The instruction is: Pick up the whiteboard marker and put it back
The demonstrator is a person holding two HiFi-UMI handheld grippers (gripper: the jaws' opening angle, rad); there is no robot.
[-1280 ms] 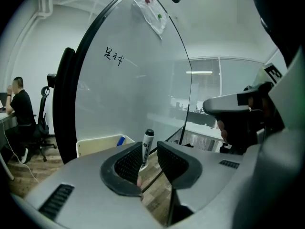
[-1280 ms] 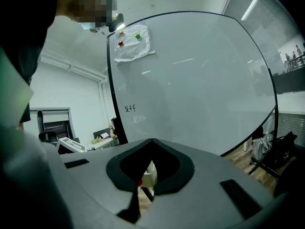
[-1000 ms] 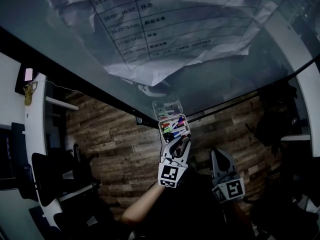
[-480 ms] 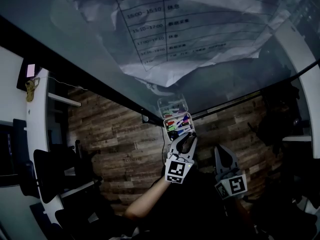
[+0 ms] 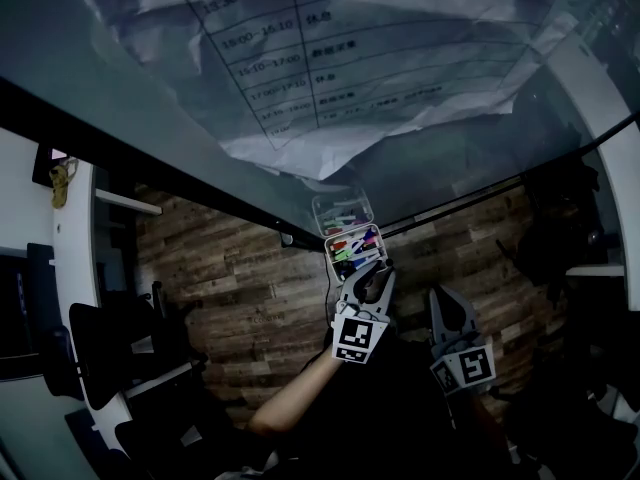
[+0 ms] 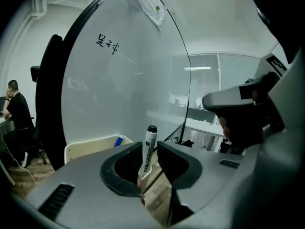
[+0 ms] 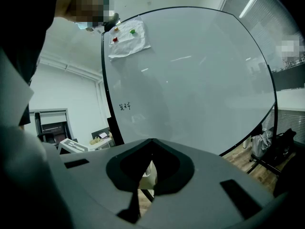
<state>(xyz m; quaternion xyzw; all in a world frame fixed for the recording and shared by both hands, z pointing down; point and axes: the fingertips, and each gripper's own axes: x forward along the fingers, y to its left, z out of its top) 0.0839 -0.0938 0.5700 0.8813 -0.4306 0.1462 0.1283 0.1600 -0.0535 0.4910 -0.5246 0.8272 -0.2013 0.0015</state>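
My left gripper [image 6: 150, 152] is clamped on the marker [image 6: 150, 142], upright just near of the tray [image 6: 90, 146] (its lower end is hidden between the jaws), while my right gripper [image 7: 151, 144] hangs pinched together, empty, further right.

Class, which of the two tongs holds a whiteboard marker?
The left tongs: the whiteboard marker stands clamped between its jaws. The right tongs are shut on nothing.

Head view downward, gripper views facing whiteboard [image 6: 119, 80]
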